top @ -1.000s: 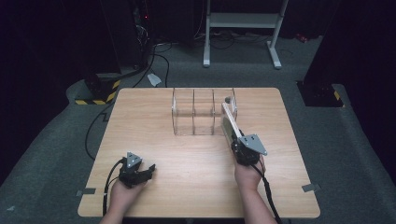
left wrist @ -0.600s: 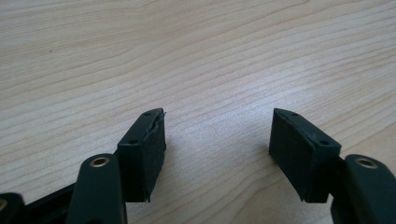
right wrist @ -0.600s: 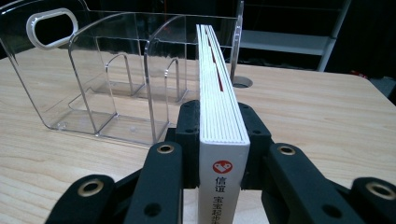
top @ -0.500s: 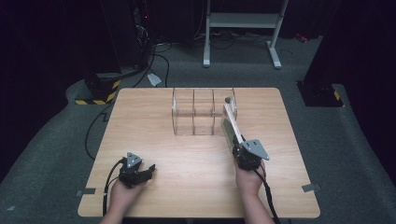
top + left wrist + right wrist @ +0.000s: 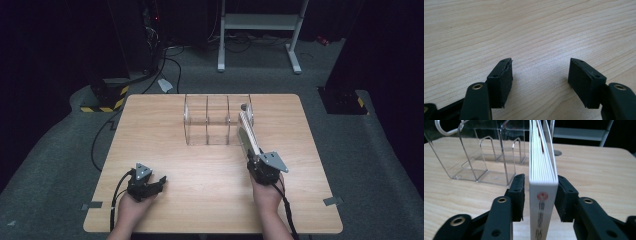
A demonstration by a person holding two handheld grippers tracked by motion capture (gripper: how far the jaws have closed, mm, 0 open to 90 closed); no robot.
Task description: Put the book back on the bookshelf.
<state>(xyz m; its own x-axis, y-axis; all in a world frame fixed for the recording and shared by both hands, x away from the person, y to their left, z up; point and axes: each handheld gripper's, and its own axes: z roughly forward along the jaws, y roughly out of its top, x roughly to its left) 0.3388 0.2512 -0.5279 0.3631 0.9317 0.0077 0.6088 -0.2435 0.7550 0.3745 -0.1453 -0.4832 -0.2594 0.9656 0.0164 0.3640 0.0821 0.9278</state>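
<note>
Left of the clear rack (image 5: 218, 120), near the table's (image 5: 165, 125) front edge, we've got our left gripper (image 5: 150, 184) resting with jaws spread, nothing between. At the rack's right end the white book (image 5: 247, 134) leans in, red logo and characters on its spine, too blurry to read. Our right gripper (image 5: 254, 161) has just been opening; a gap shows beside the book.
</note>
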